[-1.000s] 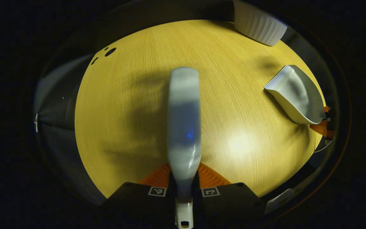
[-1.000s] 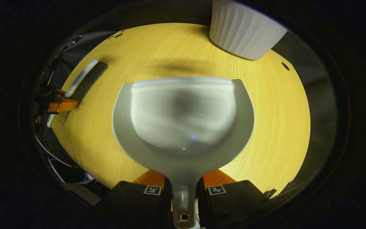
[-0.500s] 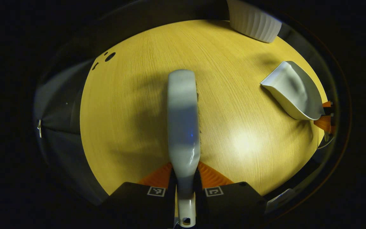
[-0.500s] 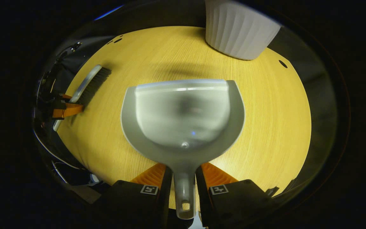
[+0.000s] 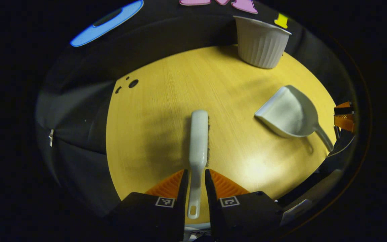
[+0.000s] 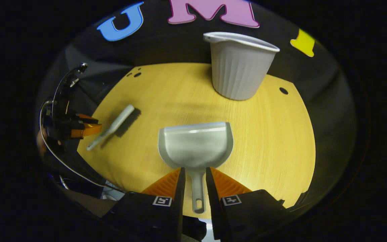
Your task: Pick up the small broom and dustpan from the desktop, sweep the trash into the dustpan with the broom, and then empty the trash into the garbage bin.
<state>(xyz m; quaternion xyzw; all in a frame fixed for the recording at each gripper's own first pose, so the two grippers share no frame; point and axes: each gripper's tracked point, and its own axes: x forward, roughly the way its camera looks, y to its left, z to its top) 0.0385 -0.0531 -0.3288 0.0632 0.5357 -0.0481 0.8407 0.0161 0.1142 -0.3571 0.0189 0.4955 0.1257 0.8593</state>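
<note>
Both tongs seemingly released: broom (image 5: 198, 141), dustpan (image 6: 196, 145) down.

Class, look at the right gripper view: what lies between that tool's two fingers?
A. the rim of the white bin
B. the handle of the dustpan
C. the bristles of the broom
B: the dustpan lies on the desktop with its handle running back between the right tool's fingers.

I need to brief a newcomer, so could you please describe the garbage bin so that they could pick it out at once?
Start from the round yellow wooden table and look to its far edge, by the black cloth wall. The garbage bin stands upright there, beyond the dustpan. It is the one tall thing: a pale, ribbed, cup-shaped tub, wider at its rim, while the dustpan and broom lie low.
</note>
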